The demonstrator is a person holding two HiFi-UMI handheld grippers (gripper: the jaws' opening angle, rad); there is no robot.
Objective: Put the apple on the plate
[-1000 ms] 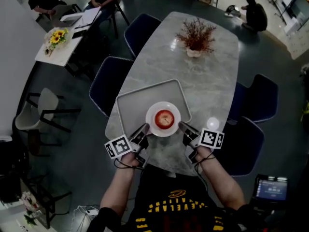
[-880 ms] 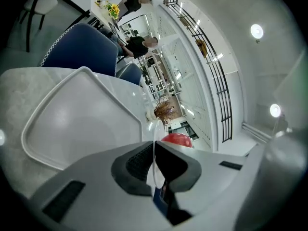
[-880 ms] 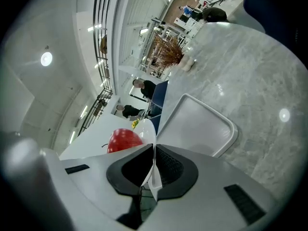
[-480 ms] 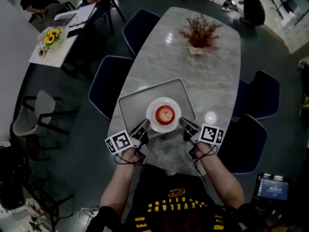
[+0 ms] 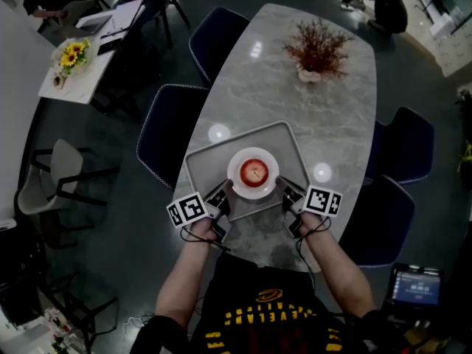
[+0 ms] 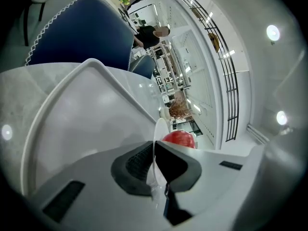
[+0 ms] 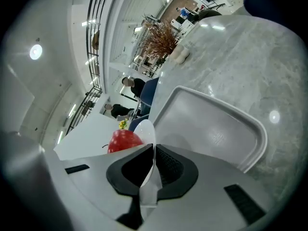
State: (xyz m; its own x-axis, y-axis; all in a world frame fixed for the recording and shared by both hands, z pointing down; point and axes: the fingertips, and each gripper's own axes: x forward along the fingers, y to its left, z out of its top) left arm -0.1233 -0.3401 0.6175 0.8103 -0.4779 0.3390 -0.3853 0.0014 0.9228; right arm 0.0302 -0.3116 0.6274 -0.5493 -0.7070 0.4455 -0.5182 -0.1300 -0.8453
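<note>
A red apple (image 5: 253,172) rests in the middle of a white plate (image 5: 237,182), which hangs just over the grey tray (image 5: 204,167). My left gripper (image 5: 226,193) is shut on the plate's left rim, my right gripper (image 5: 281,188) shut on its right rim. In the left gripper view the plate's thin edge (image 6: 155,129) runs between the jaws of the left gripper (image 6: 154,160), with the apple (image 6: 179,138) beyond. The right gripper view shows the plate (image 7: 147,129) clamped edge-on in the right gripper (image 7: 154,165) and the apple (image 7: 122,141) to its left.
The tray lies at the near end of a long marble table (image 5: 324,116). A dried plant in a pot (image 5: 318,51) stands at the far end. Dark blue chairs (image 5: 162,131) flank the table on both sides. People sit at desks far behind.
Both grippers have carried the plate and apple a little farther from me, over the tray. Their hold on the rim is unchanged.
</note>
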